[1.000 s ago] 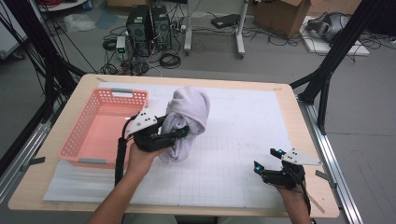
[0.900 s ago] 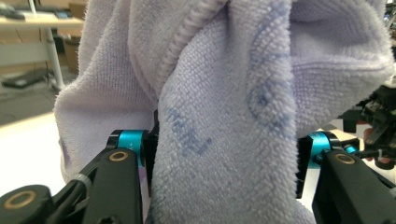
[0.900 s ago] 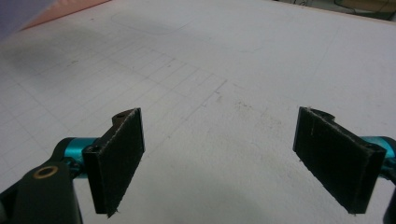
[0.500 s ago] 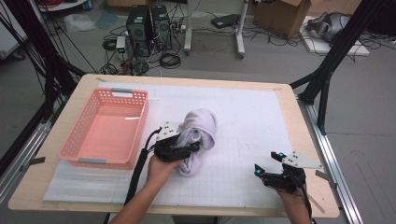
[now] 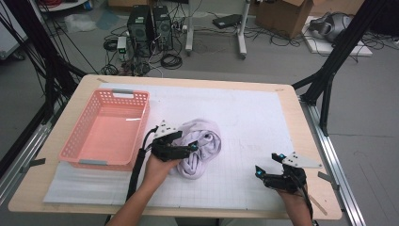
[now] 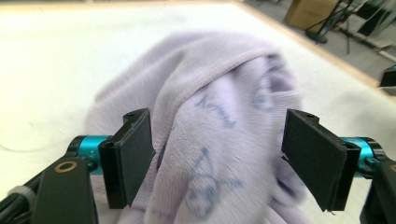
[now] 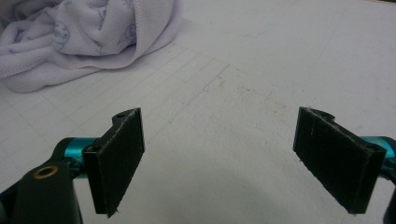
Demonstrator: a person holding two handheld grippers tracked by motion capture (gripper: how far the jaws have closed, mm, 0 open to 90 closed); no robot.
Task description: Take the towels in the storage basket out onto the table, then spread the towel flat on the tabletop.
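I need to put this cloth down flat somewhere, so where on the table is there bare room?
Bare mat lies between the lavender cloth and the right hand-held gripper, and across the far side of the mat up to the table edge. The pink basket takes the left side, with the left hand-held gripper crowding the cloth beside it.

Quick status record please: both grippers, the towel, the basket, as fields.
left gripper: jaws open, either side of a fold of the towel, not clamped
right gripper: open, nothing between the jaws, over bare mat, apart from the towel
towel: pale lilac, printed, crumpled in a heap on the white mat
basket: pink, left of the towel, nothing inside
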